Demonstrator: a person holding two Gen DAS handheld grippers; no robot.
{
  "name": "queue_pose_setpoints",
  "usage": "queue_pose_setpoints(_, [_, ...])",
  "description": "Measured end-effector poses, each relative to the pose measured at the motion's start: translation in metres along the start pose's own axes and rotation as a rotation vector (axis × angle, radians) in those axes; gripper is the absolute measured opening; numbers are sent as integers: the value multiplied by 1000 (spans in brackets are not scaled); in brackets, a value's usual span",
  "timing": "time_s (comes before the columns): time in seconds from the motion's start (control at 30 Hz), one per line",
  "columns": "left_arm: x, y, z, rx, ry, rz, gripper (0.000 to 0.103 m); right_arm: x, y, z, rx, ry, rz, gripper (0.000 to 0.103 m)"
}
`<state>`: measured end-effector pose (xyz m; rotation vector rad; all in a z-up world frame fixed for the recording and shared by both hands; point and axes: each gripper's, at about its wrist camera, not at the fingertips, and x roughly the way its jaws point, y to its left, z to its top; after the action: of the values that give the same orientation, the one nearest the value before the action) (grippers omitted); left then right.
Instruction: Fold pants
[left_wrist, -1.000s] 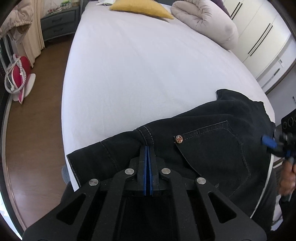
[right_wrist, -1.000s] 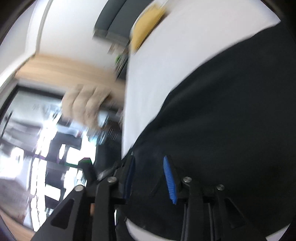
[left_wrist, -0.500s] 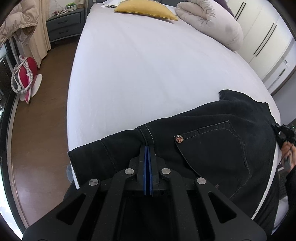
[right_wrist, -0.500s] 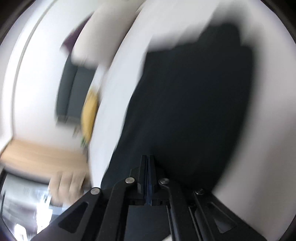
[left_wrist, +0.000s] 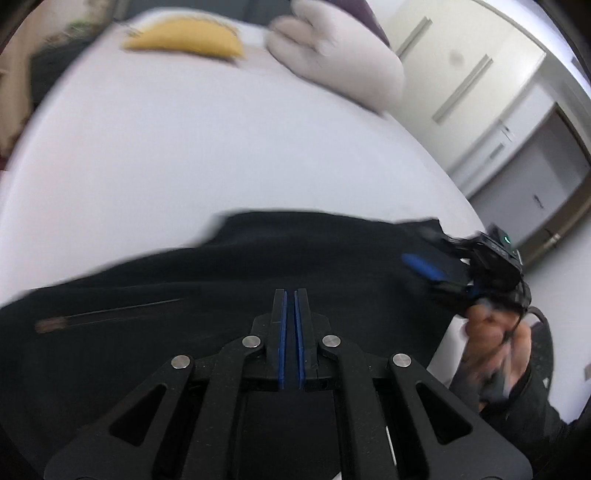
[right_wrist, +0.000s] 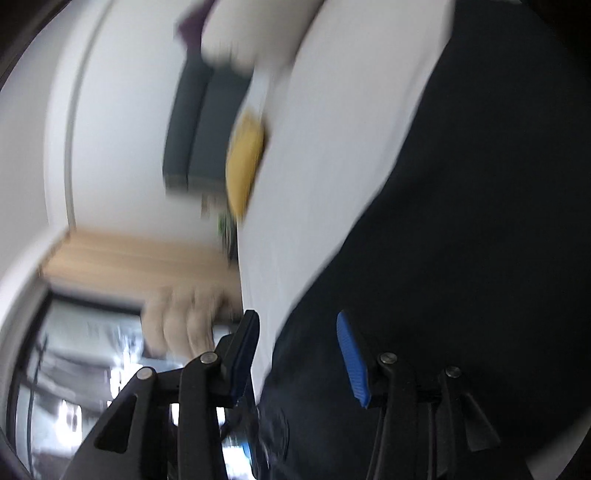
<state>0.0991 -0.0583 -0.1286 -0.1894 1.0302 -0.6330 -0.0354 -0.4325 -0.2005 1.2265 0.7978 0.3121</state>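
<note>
Black pants (left_wrist: 295, 258) lie blurred across the near part of the white bed (left_wrist: 184, 147). My left gripper (left_wrist: 290, 295) is shut, its blue pads pinching the dark cloth at their tips. In the right wrist view the pants (right_wrist: 480, 221) fill the right side. My right gripper (right_wrist: 295, 317) has its jaws opening; the edge of the pants runs between them and neither pad presses on it. From the left wrist view the right gripper (left_wrist: 436, 269) shows at the pants' right end, held by a hand (left_wrist: 491, 343).
A yellow pillow (left_wrist: 184, 37) and a rolled pale duvet (left_wrist: 332, 55) lie at the head of the bed. White wardrobe doors (left_wrist: 461, 74) stand to the right. In the right wrist view a hand (right_wrist: 181, 317) and a bright window show left of the bed's edge.
My left gripper has swept up the bed with the pants; the pillow now looms closer and the pocket is out of sight. My right gripper, shut half a second ago, stands open.
</note>
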Motion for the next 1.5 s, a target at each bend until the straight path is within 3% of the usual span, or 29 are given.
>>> queue_pose_setpoints(0.07, [46, 2, 2, -12, 88, 44, 4, 36, 3, -7, 2, 51, -25, 46])
queue_pose_setpoints(0.1, [55, 8, 0, -28, 111, 55, 4, 47, -5, -6, 25, 66, -64, 31])
queue_pose_setpoints(0.13, [62, 19, -4, -62, 123, 42, 4, 48, -17, -1, 51, 70, -83, 4])
queue_pose_setpoints(0.17, [60, 27, -7, -88, 115, 16, 4, 40, -29, 7, 75, 65, -92, 0])
queue_pose_setpoints(0.27, [43, 49, -18, -130, 102, 15, 4, 4, -48, 26, 92, -35, -101, 0])
queue_pose_setpoints(0.4, [20, 82, -33, -220, 76, -12, 4, -73, -73, 78, 98, -214, -196, 0])
queue_pose_setpoints(0.5, [5, 98, -40, -241, 55, 15, 4, -129, -87, 110, 116, -343, -282, 0])
queue_pose_setpoints(0.57, [-12, 106, -48, -248, 30, 52, 4, -161, -93, 114, 123, -403, -324, 0])
queue_pose_setpoints(0.6, [-19, 111, -51, -258, 18, 63, 4, -180, -90, 114, 121, -440, -343, 18])
queue_pose_setpoints(0.63, [-29, 117, -54, -276, -2, 73, 4, -197, -83, 111, 106, -480, -388, 44])
queue_pose_setpoints(0.7, [-54, 124, -62, -297, -35, 114, 4, -230, -68, 96, 58, -549, -405, 58])
queue_pose_setpoints(0.8, [-77, 118, -66, -309, -75, 117, 4, -260, -63, 62, 42, -542, -298, 59])
queue_pose_setpoints(0.9, [-79, 97, -62, -292, -93, 52, 4, -246, -70, 28, 89, -483, -212, 60])
queue_pose_setpoints(0.97, [-57, 82, -59, -279, -55, -15, 4, -223, -71, 16, 126, -459, -202, 60])
queue_pose_setpoints(1.03, [-34, 61, -47, -246, -15, -22, 4, -206, -84, 11, 188, -439, -191, 60])
queue_pose_setpoints(1.27, [28, 25, -45, -194, 119, -50, 4, -181, -105, 32, 297, -443, -132, 55])
queue_pose_setpoints(1.5, [31, 47, -65, -252, 115, -99, 4, -184, -114, 57, 312, -466, -102, 42])
